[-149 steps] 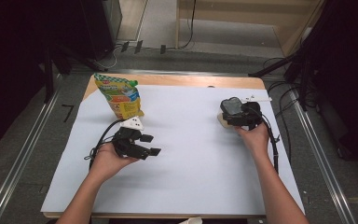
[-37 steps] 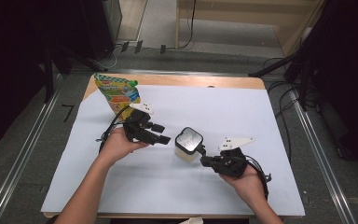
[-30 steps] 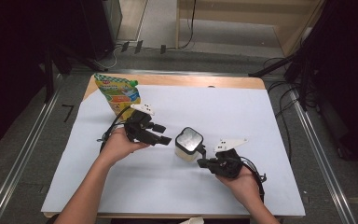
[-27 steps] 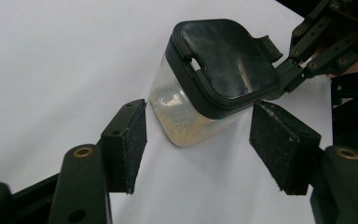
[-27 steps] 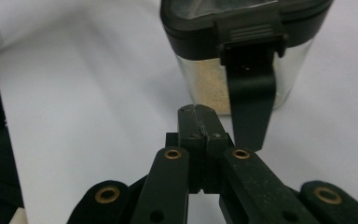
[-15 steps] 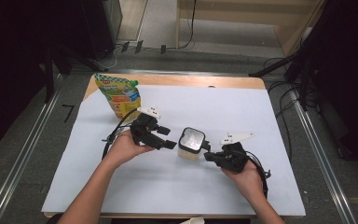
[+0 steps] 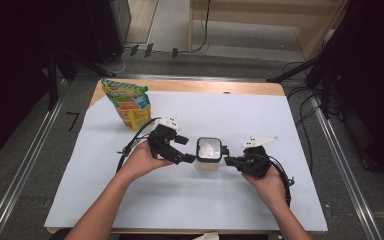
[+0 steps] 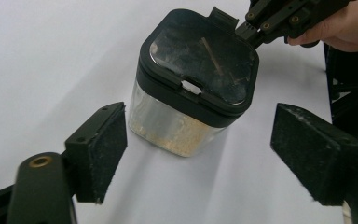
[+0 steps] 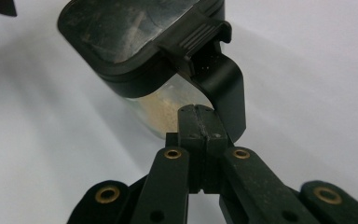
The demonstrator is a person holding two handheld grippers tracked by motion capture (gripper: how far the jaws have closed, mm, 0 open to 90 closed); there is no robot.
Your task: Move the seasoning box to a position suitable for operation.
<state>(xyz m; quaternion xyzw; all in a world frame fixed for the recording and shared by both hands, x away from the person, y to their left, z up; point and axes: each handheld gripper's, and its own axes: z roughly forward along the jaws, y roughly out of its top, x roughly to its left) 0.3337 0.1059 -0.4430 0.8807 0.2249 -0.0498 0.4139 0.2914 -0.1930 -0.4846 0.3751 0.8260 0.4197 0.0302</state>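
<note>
My right gripper (image 9: 199, 121) hides the jar's (image 9: 168, 109) lower side; the picture's top edge cuts off its lid (image 9: 135, 32). The print on the pouch (image 7: 128, 102) is too small to read.

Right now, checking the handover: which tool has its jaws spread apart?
The left tool, jaws wide, flanking the clear black-lidded jar; the right tool is pinched shut.

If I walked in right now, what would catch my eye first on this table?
A small clear jar with a black lid sits mid-table between two hand-held grippers. The right gripper is shut by the jar's handle, while the left gripper has just been opening beside it. A bright pouch stands far left.
</note>
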